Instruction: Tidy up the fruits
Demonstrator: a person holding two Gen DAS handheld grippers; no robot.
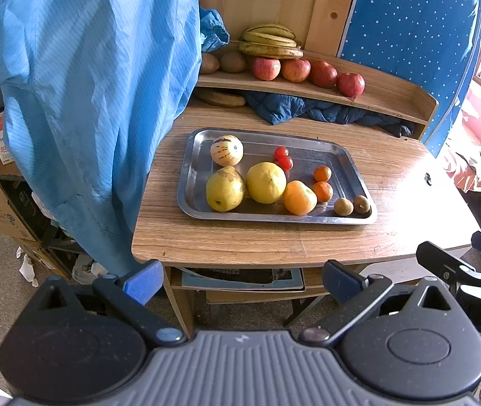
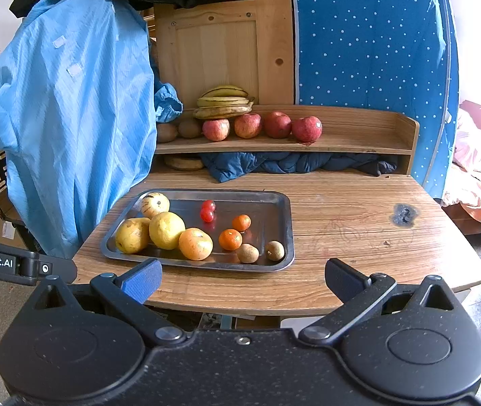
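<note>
Fruit awaiting sorting sits on a steel tray (image 1: 193, 176) toward the left of a wooden surface (image 1: 392, 203): a striped pale melon (image 1: 226, 150) at the back, a yellow pear (image 1: 225, 188) touching a large yellow citrus (image 1: 266, 182), an orange (image 1: 299, 197) beside it, two cherry tomatoes (image 1: 282, 157), two small mandarins (image 1: 322, 182) and two brown round fruits (image 1: 352, 205) near the tray's front right corner. A blue coat (image 1: 81, 101) hangs at the left, draping over the surface's left edge and standing close to the tray's left rim. Behind, a raised wooden shelf (image 2: 358, 135) carries bananas (image 2: 225, 103), four red apples (image 2: 262, 125) and kiwis (image 2: 177, 130), with a dark blue quilted garment (image 2: 291, 164) stuffed beneath it. The right half of the surface lies bare apart from a dark burn mark (image 2: 404, 215). The left claw (image 1: 240, 282) hangs short of the front edge, jaws spread wide and holding nothing; the right claw (image 2: 242, 280) hovers over the front edge just before the tray, likewise spread and empty. A bed (image 2: 477, 169) stands off to the right.
</note>
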